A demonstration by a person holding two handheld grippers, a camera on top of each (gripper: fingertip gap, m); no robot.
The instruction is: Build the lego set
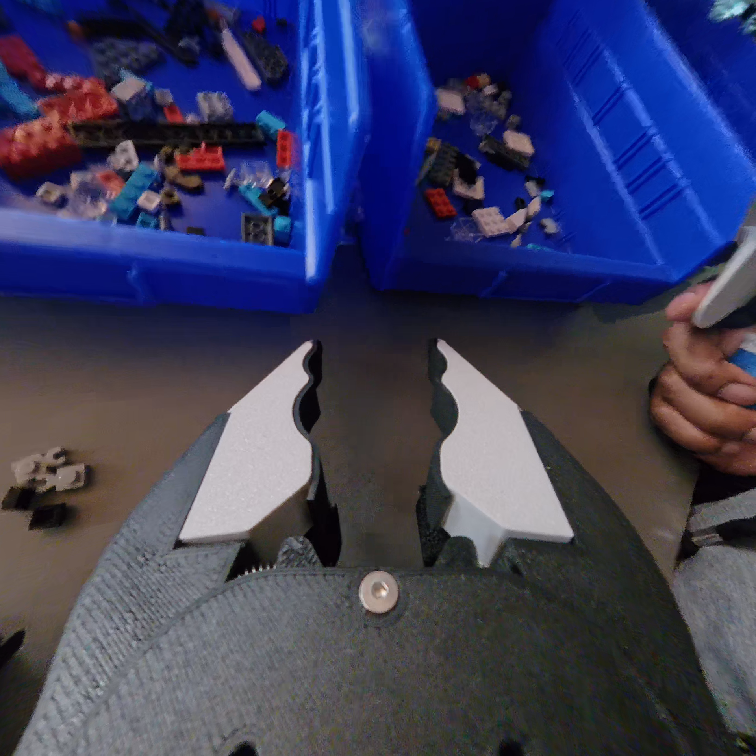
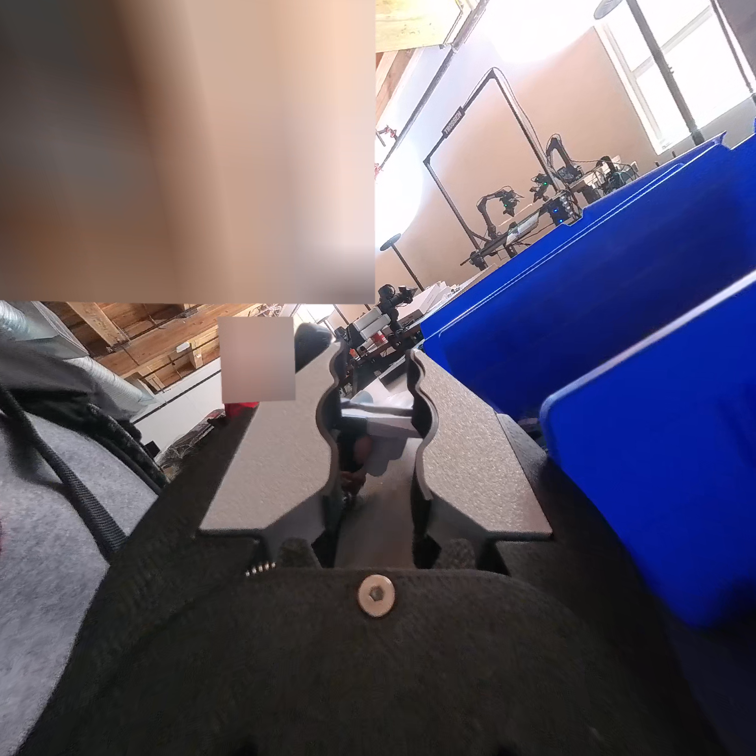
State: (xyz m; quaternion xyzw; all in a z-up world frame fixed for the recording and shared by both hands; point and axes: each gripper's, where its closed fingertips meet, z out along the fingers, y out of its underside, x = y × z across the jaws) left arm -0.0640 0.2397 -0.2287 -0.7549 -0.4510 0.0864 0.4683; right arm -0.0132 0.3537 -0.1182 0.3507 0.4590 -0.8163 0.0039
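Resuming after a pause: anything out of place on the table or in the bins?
Mostly fine. A few grey and black lego pieces lie loose on the table, outside both blue bins. The right gripper is tipped up at the room, away from the work. Nothing looks spilled or damaged.

left bin point(image 1: 163, 262) cut off, small bricks point(image 1: 45, 478) blurred — shapes unclear
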